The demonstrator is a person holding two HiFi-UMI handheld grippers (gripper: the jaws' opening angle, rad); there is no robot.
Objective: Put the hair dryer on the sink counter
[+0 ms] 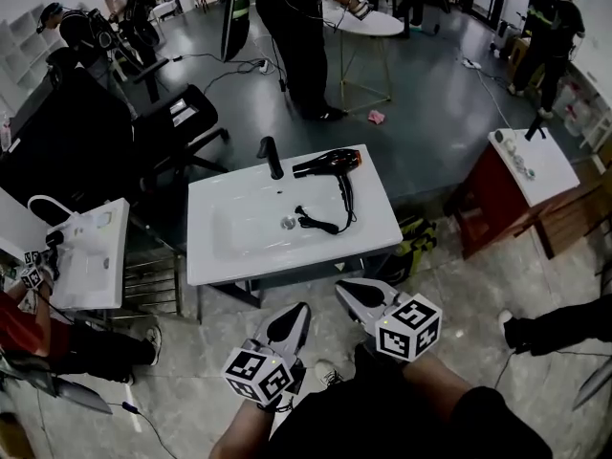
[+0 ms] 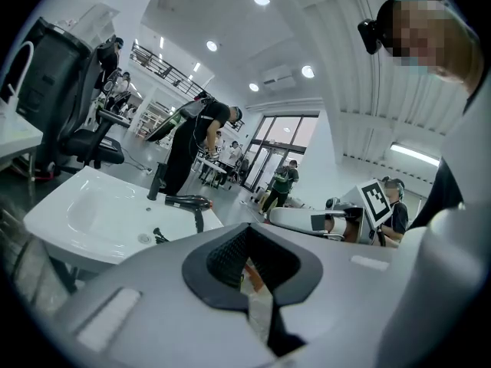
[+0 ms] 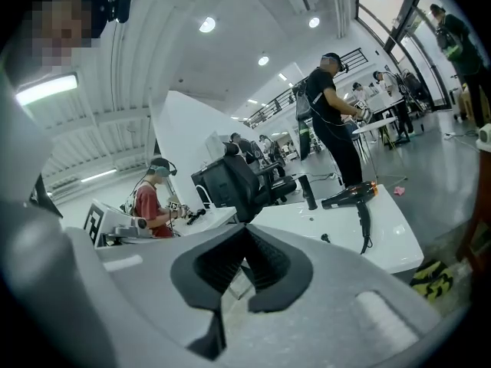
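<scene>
From the head view, the hair dryer point(image 1: 330, 163) already lies on the sink counter point(image 1: 378, 232). It sits at the back right corner, just right of the black faucet point(image 1: 273, 158), barrel across and handle pointing toward me. Its cord point(image 1: 320, 224) is bunched beside the drain. My left gripper point(image 1: 298, 312) and right gripper point(image 1: 346, 292) sit low by my body, well short of the counter edge, each tapering to a closed point with nothing held.

In the left gripper view, the left gripper point(image 2: 247, 232) has its jaws pressed together and empty. The hair dryer point(image 2: 188, 202) rests on the white sink counter point(image 2: 84, 205), well beyond the jaws.

In the right gripper view, the right gripper point(image 3: 247, 234) is likewise clamped shut on nothing. The hair dryer point(image 3: 349, 196) lies flat near the far side of the sink counter point(image 3: 387, 240).

I judge the dryer a stiff, glossy plastic shell, fairly light but heavier at the barrel, so it could twist or slip in a pinch. If I had to move it, I'd grip the handle close under the barrel and mind the trailing cord. As things lie, the placing looks done.
</scene>
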